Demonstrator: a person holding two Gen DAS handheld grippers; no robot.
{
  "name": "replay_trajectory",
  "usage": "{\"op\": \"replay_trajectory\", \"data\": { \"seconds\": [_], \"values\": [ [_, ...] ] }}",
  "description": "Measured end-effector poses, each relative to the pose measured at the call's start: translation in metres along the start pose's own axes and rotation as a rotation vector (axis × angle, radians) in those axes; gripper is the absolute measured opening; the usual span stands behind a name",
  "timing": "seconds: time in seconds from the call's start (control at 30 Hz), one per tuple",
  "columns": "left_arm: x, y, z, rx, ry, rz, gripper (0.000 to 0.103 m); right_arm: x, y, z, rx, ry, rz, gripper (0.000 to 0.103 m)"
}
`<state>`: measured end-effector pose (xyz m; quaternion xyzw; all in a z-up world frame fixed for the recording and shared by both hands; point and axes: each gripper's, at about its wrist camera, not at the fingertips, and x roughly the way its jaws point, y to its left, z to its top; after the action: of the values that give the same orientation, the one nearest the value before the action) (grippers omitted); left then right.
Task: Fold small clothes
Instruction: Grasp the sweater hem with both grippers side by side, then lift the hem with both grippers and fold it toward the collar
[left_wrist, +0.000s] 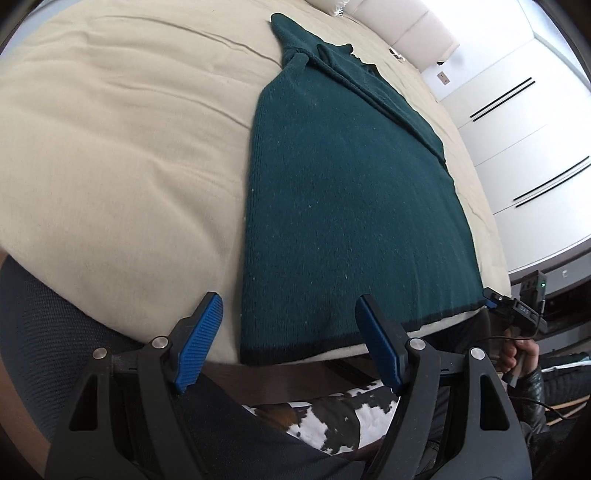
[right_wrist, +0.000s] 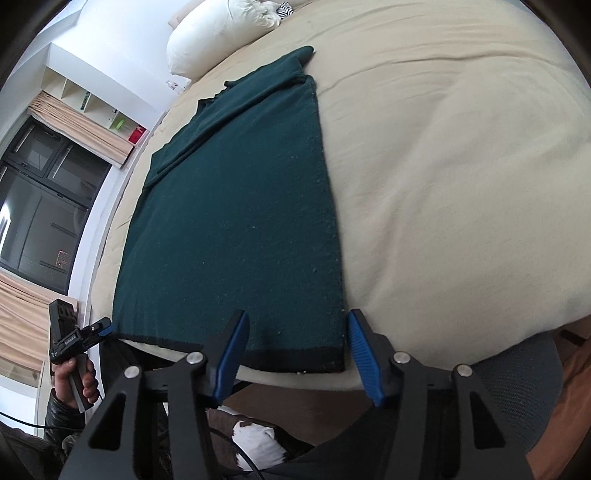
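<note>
Nearest the left gripper, its blue ribbed pads stand wide apart and empty, hanging just short of the hem; the near left corner of the dark green knitted sweater lies between and just ahead of the jaws, not yet touched. The right gripper is open a little less wide, its jaws straddling the near right corner of the same sweater; the pads sit either side of the black hem band and do not appear to press on it, so nothing is gripped.

The sweater looks soft, limp and fairly light, a thickish knit that will sag and drape when lifted, with enough nap not to slip from ribbed pads. It is not fragile. The best hold, I judge, is the two hem corners, pinching both layers so the lower one is not left behind.

Ahead of the jaws the garment lies flat on the cream bed cover, running away lengthwise, with its sleeves folded in over the far part and the neck end furthest off
</note>
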<state>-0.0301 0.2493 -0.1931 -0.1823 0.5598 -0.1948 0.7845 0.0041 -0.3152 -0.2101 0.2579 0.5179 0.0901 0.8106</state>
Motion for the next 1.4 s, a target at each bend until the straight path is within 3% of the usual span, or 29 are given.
{"op": "replay_trajectory", "data": {
  "seconds": [0.23,0.4,0.47,0.6,0.77,0.93,1.13,1.23,1.4],
  "values": [
    [0.009,0.000,0.008,0.000,0.016,-0.011,0.070,0.002,-0.006,-0.003,0.046,0.010,0.042,0.048],
    [0.011,0.014,0.013,-0.060,0.033,-0.073,0.048,0.002,-0.012,-0.005,0.082,0.010,0.071,0.048],
    [0.012,0.024,0.015,-0.096,0.040,-0.086,0.031,0.003,-0.012,-0.005,0.085,0.012,0.076,0.048],
    [0.013,0.031,0.017,-0.108,0.051,-0.116,0.030,0.003,-0.016,-0.007,0.097,0.015,0.095,0.042],
    [0.016,0.028,0.019,-0.095,0.065,-0.142,0.013,0.001,-0.023,-0.009,0.130,0.009,0.115,0.028],
    [0.016,0.022,0.019,-0.083,0.073,-0.153,0.008,0.002,-0.020,-0.011,0.114,0.021,0.115,0.014],
    [0.011,0.020,0.020,-0.073,0.059,-0.165,0.006,0.002,-0.018,-0.009,0.102,0.004,0.120,0.009],
    [0.006,0.015,0.021,-0.066,0.039,-0.195,0.006,-0.001,-0.015,-0.009,0.090,-0.018,0.123,0.008],
    [-0.015,0.011,0.032,-0.099,-0.050,-0.310,0.005,-0.018,0.002,-0.001,0.043,-0.099,0.175,0.008]
  ]
}}
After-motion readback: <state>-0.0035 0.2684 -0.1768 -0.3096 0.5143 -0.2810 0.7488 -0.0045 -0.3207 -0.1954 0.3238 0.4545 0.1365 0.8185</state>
